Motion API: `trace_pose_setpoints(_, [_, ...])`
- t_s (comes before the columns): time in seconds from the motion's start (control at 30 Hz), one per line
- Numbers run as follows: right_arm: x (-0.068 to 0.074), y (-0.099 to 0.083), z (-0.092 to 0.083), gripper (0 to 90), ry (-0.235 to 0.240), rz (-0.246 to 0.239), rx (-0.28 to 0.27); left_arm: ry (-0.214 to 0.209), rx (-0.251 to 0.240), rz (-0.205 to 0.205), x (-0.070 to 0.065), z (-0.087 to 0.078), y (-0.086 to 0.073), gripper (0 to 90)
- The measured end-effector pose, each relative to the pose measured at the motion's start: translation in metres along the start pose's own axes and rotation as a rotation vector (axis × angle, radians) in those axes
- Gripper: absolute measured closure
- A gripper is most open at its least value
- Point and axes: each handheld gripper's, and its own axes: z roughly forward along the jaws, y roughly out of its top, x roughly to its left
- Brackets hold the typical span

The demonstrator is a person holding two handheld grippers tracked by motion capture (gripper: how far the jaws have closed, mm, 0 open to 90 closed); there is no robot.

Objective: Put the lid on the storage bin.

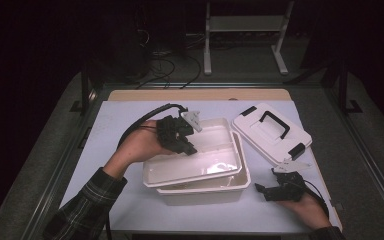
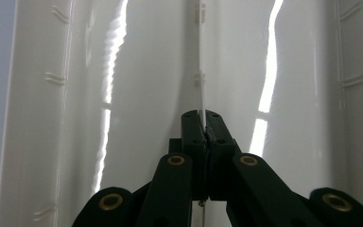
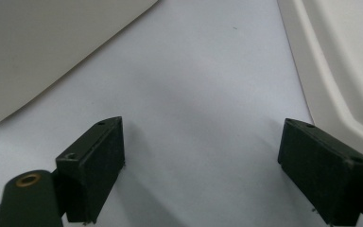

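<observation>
Fingers (image 2: 217,137) of the left gripper (image 1: 180,134) pinch the insert tray's divider (image 2: 201,71), lifting it clear of the bin (image 1: 205,192); right gripper (image 1: 275,191) fingers (image 3: 97,165) rest spread over the tabletop (image 3: 208,94).

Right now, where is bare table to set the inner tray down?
Widest bare patch: the mat left of the box, beyond the left gripper, which pinches the inner tray. A strip runs along the near edge. The right is crowded: lid and open right gripper.
</observation>
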Motion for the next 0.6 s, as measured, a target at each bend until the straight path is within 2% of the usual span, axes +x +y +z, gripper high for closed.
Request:
trace_pose_setpoints(0.4, [0.0, 0.0, 0.0, 14.9, 0.001, 0.001, 0.0, -0.028, -0.014, 0.025, -0.004, 0.016, 0.016, 88.7])
trace_pose_setpoints(0.6, [0.0, 0.0, 0.0, 14.9, 0.001, 0.002, 0.0, -0.034, -0.016, 0.026, -0.003, 0.024, 0.018, 88.7])
